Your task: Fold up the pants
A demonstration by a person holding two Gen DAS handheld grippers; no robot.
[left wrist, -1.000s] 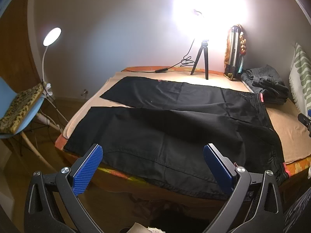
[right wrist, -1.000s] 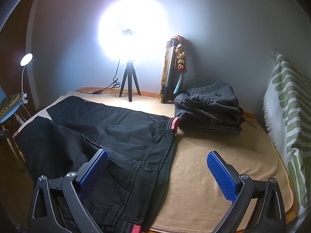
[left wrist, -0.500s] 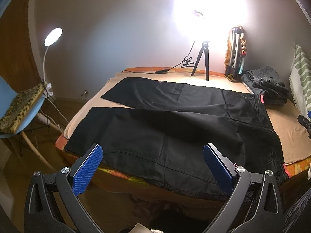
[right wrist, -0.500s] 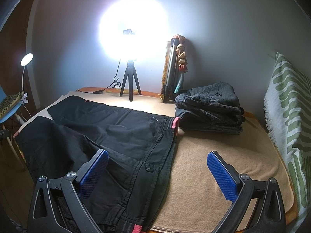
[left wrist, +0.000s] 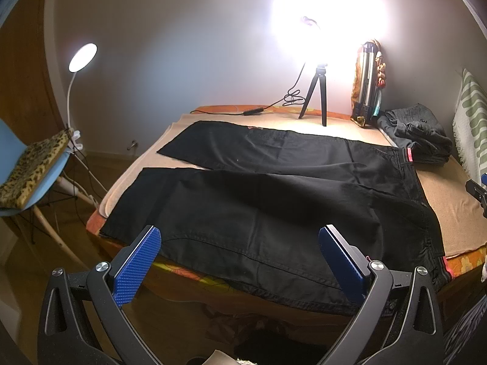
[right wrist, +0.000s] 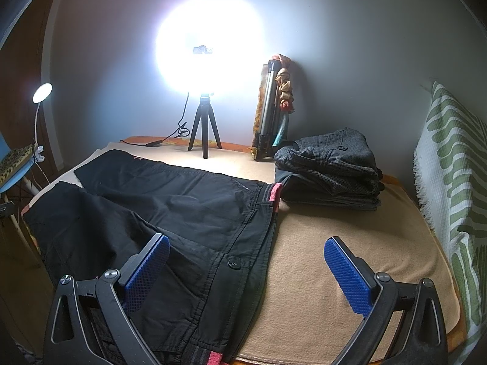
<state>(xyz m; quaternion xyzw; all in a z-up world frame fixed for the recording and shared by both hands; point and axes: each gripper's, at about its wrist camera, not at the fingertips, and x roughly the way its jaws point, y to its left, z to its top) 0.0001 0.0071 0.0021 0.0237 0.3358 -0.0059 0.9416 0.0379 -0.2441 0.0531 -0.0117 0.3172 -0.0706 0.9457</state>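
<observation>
A: What is seen, taken from the largest thing down?

B: A bed (left wrist: pixel 447 203) covered by a tan blanket is shown, and across it the black pants (left wrist: pixel 274 200) are laid out flat, legs spread toward the foot end and the waistband (right wrist: pixel 268 210) toward the pillow side. A stack of folded grey clothes (right wrist: pixel 331 170) is set beyond the waistband, just beside it. A bright lamp on a small tripod (right wrist: pixel 203 127) is stood by the wall.

A: How much of the folding can be judged as done?

B: None, as far as can be told. The two legs are lying apart, not brought together, and no crease across the length is seen. The whole fold is judged to be left: legs to be joined, then the length to be doubled.

A: And the tongs?

B: The left tongs (left wrist: pixel 240 258) are held spread wide over the near leg's edge, nothing gripped. The right tongs (right wrist: pixel 246 267) are likewise spread wide above the waistband and its button (right wrist: pixel 232 263); whether cloth is brushed cannot be told, but nothing is held.
</observation>
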